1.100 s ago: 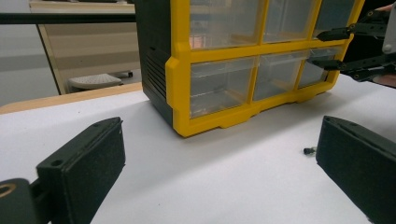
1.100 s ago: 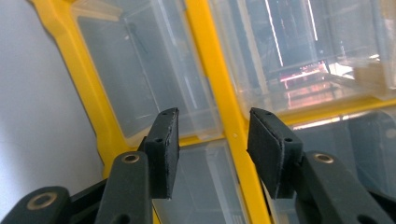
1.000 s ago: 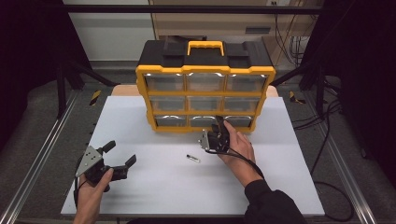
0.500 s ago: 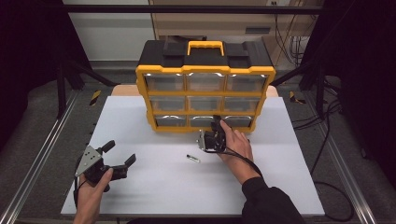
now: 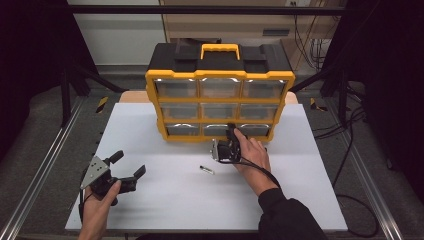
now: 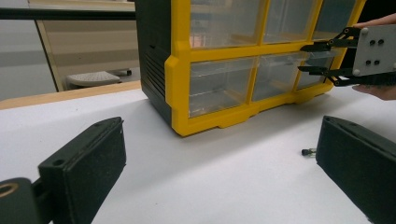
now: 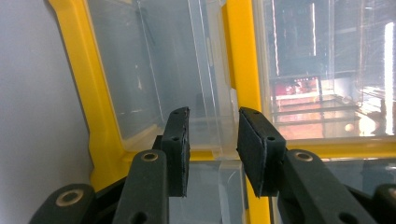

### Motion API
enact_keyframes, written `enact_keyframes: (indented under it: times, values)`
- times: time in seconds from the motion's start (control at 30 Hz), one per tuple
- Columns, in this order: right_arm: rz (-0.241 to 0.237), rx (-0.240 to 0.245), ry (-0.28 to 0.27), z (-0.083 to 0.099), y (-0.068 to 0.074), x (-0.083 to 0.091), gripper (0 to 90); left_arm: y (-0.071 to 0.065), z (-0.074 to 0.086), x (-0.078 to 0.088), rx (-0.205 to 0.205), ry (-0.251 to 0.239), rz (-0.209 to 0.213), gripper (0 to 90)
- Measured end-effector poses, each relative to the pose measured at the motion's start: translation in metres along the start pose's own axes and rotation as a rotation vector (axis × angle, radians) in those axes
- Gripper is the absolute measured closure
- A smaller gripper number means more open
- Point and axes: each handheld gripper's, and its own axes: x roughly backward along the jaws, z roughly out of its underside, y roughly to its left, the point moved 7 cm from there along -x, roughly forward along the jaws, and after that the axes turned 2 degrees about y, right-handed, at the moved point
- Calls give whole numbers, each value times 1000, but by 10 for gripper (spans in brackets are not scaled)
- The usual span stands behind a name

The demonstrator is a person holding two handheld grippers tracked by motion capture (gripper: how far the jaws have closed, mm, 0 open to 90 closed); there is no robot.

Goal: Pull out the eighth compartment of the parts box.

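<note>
Right gripper (image 5: 229, 131) — jaws parted around a clear drawer's pull tab (image 7: 223, 130) in the yellow organizer (image 5: 220, 100); left gripper (image 5: 129, 170) spread wide — well in front.

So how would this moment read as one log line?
right tool: open, at bottom-middle drawer | left tool: open, idle | screw: on table
</note>
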Motion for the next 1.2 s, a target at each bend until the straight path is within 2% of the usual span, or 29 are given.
enact_keyframes:
  times: [0.07, 0.1, 0.4, 0.83, 1.07, 1.2]
  values:
    - [-1, 7, 1, 0, 0, -1, 653, 0, 0, 0, 0, 0, 0, 16]
    - [-1, -4, 5, 0, 0, -1, 655, 0, 0, 0, 0, -1, 1, 16]
    - [15, 27, 5, 0, -2, -1, 700, -1, 0, 0, 1, 0, 2, 16]
    - [42, 34, 9, 0, 0, -2, 738, -1, 0, 0, 1, 0, 3, 16]
    - [52, 62, 25, 0, 0, -1, 756, -1, 0, 1, -3, -1, 4, 17]
    - [63, 101, 0, -2, 1, 1, 771, 0, 0, 1, -1, -1, 3, 17]
